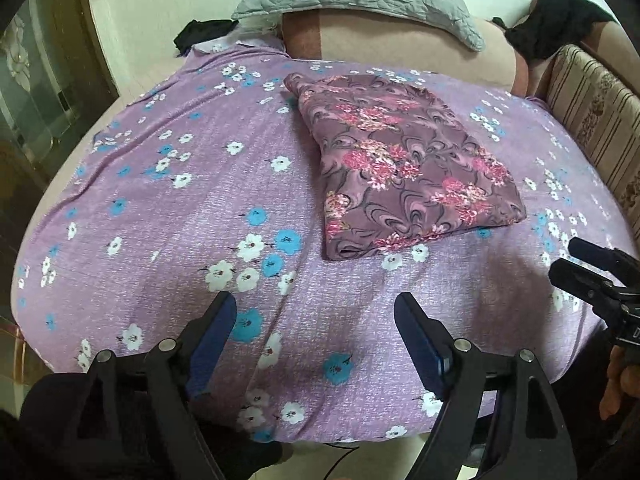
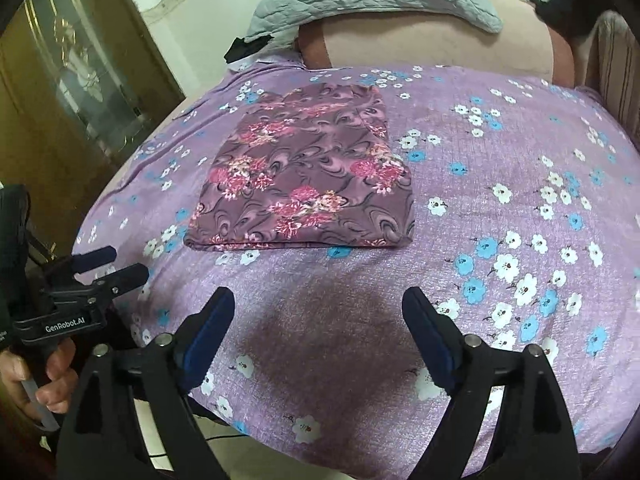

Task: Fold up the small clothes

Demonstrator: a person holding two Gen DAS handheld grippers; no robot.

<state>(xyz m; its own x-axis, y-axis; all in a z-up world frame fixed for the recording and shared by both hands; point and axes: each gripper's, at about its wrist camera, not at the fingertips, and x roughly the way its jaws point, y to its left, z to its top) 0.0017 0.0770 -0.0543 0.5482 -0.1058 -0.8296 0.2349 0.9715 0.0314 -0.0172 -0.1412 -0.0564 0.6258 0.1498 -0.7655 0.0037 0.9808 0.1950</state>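
The floral garment (image 1: 404,160) lies folded flat on the lilac flowered bedsheet (image 1: 168,208); left gripper (image 1: 316,312) and right gripper (image 2: 318,306) hover short of it, jaws apart, empty; judged nearly done; approach low, pinch both near corners evenly.

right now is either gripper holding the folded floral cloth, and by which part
Nothing is held. The left gripper and right gripper are both open over the bedsheet, short of the folded floral cloth, which lies free on it.
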